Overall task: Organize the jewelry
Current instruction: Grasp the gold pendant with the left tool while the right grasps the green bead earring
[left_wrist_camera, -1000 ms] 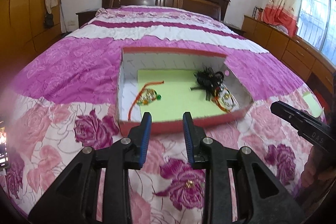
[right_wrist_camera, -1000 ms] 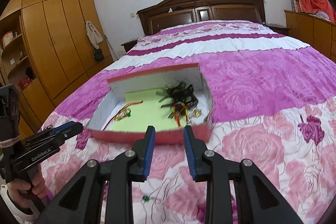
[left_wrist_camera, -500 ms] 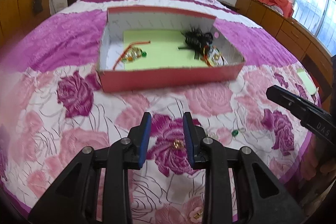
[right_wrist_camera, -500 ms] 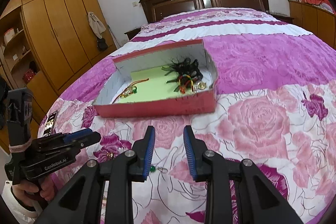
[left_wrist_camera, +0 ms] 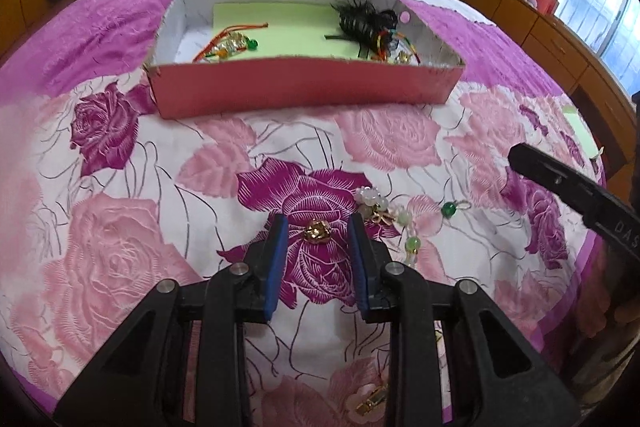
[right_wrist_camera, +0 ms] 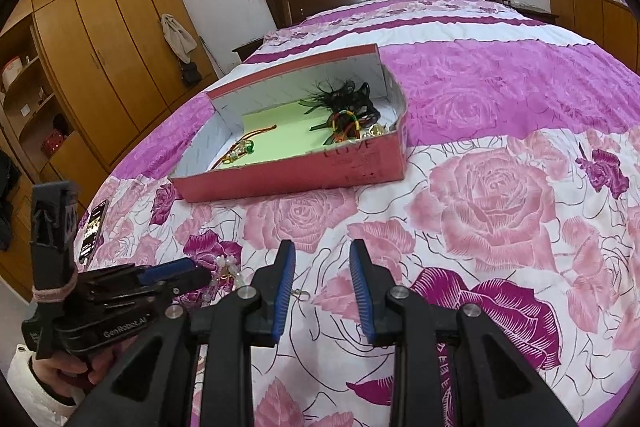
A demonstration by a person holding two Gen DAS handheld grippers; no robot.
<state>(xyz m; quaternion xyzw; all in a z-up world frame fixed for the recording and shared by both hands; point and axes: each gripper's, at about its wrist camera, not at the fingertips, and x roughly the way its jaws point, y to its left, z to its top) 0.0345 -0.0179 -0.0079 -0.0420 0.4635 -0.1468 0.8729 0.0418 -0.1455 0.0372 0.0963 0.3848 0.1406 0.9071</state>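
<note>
A small gold trinket [left_wrist_camera: 317,231] lies on the flowered bedspread between the blue pads of my left gripper [left_wrist_camera: 317,223], which is open with a gap on each side of it. Just right of it lies a white-and-green beaded bracelet [left_wrist_camera: 384,215] with a green bead [left_wrist_camera: 449,209] at its end. My right gripper [right_wrist_camera: 322,251] is open over bare bedspread, nothing between its fingers. The red box [left_wrist_camera: 304,91] [right_wrist_camera: 296,171] behind holds a red-cord bracelet [left_wrist_camera: 230,43], a black feathered piece [left_wrist_camera: 360,21] and coloured bangles [right_wrist_camera: 346,125] on a green liner.
A gold clip [left_wrist_camera: 370,401] lies near the bed's front edge. A phone [right_wrist_camera: 93,227] rests on the bed at the left. Wooden wardrobes [right_wrist_camera: 104,59] stand left of the bed, a low cabinet [left_wrist_camera: 560,39] and window on the right. My left gripper [right_wrist_camera: 176,273] shows in the right wrist view.
Both grippers have dipped toward the bedspread, so the box sits higher in each view. The left one has come down around the gold trinket. Neither gripper's gap has changed.
</note>
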